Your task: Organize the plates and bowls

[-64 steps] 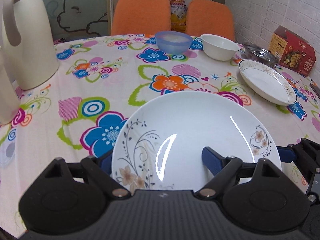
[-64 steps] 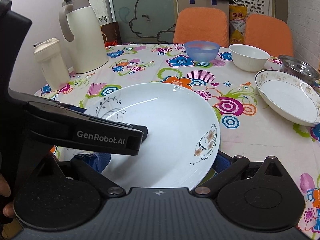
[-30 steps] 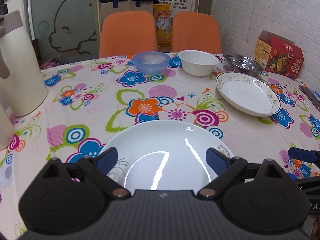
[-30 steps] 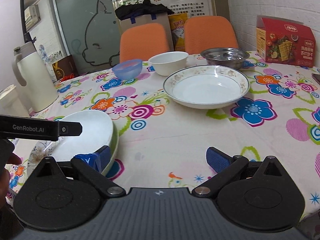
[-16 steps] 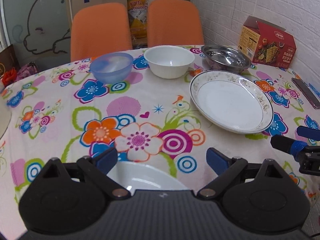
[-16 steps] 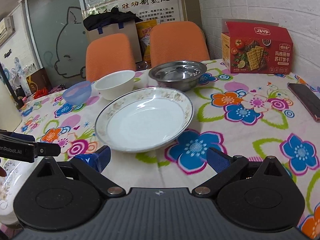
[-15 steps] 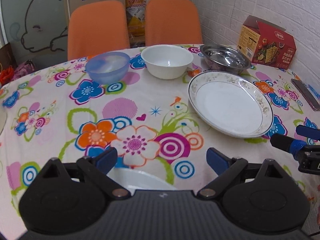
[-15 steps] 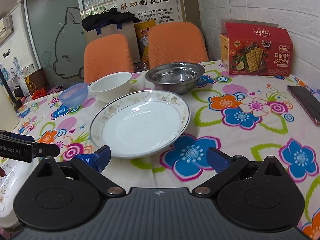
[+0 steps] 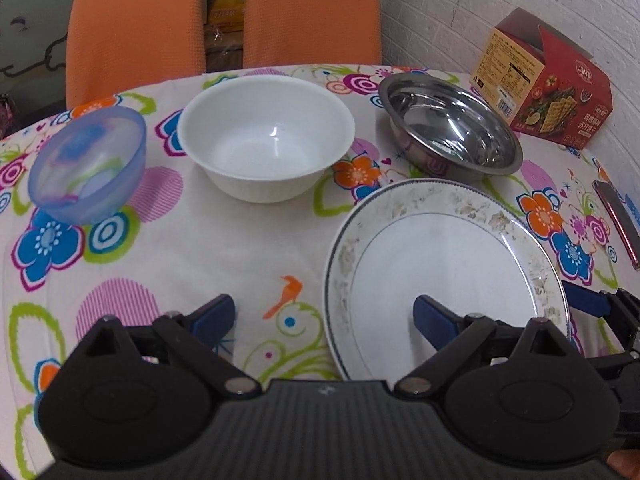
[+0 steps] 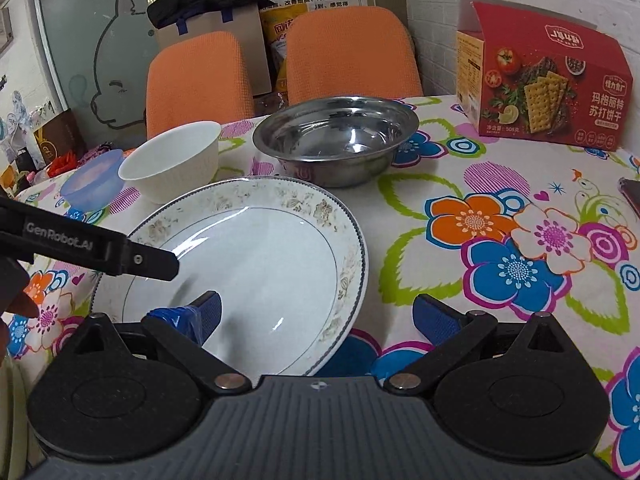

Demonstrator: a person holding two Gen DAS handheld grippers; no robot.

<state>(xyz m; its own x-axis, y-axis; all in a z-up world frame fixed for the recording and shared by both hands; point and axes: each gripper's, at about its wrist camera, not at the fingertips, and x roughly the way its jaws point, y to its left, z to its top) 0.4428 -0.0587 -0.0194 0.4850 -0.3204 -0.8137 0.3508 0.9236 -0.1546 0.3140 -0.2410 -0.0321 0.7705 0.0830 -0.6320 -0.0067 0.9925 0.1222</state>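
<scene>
Both tongs stand wide open and hold nothing. The left gripper (image 9: 324,314) hovers with one finger over the plate (image 9: 444,280) and the other over bare cloth; the right gripper (image 10: 316,316) straddles the plate's opposite edge. The plate lies flat on the table (image 10: 500,216), just beside the steel bowl (image 9: 450,126).

Risk, as I judge it: two grippers closing on one glazed rim may pinch unevenly, so the plate could tilt, slip, or knock the steel bowl.

Count: one plate; three bowls, the steel one, a white bowl (image 9: 266,138) and a blue bowl (image 9: 88,164); two chairs (image 9: 312,12); one box (image 10: 544,80).
</scene>
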